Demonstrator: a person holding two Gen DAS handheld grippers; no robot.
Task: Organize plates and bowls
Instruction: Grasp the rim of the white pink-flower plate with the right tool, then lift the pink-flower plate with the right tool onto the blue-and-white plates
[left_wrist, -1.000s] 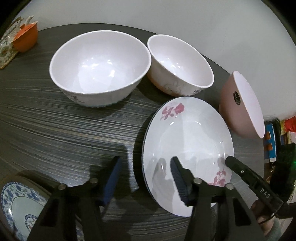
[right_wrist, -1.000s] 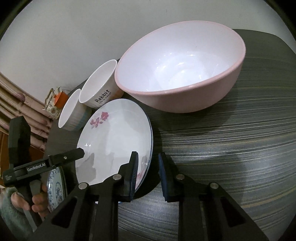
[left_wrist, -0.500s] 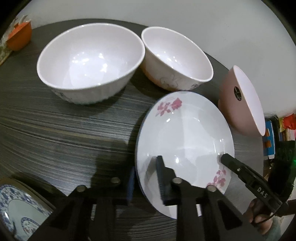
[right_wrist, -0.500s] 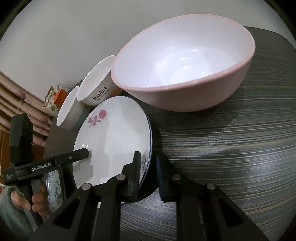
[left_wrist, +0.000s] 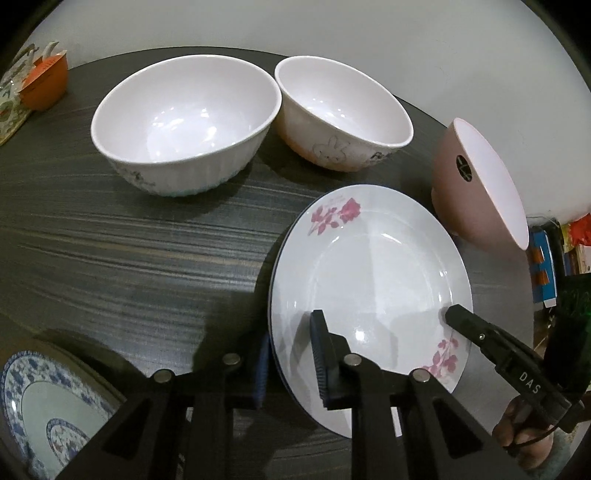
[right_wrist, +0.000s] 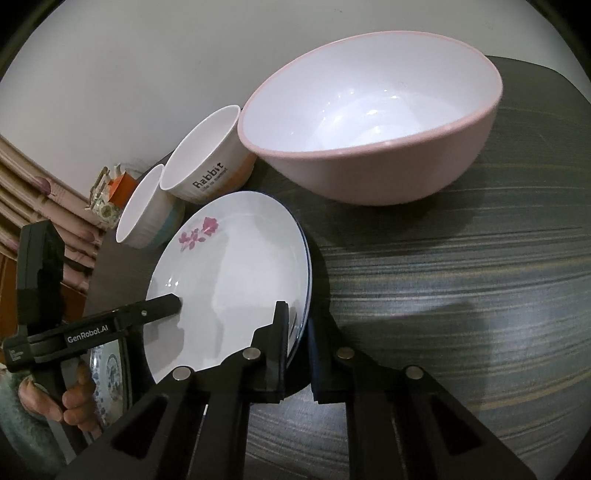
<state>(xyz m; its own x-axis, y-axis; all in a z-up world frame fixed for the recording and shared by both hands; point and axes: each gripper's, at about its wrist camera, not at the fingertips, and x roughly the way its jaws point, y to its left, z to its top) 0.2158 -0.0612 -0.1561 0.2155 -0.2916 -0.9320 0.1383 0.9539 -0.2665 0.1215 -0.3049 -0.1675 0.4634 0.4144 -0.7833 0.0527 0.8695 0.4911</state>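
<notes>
A white plate with pink flowers (left_wrist: 373, 280) lies on top of a blue-rimmed plate on the dark table; it also shows in the right wrist view (right_wrist: 236, 273). My left gripper (left_wrist: 291, 360) is shut on the plates' near left rim. My right gripper (right_wrist: 297, 332) is shut on the opposite rim; its finger shows in the left wrist view (left_wrist: 476, 330). Behind stand a ribbed white bowl (left_wrist: 184, 122), a rabbit-print bowl (left_wrist: 343, 114) and a pink bowl (right_wrist: 373, 118).
A blue patterned plate (left_wrist: 44, 410) sits at the table's near left edge. An orange cup (left_wrist: 44, 83) and a floral item stand at the far left. Colourful boxes (left_wrist: 554, 266) lie beyond the table's right edge. A white wall is behind.
My left gripper moved right and closed from wide open onto the plates' rim. My right gripper stayed clamped on the other rim. The plate stack shifted slightly.
</notes>
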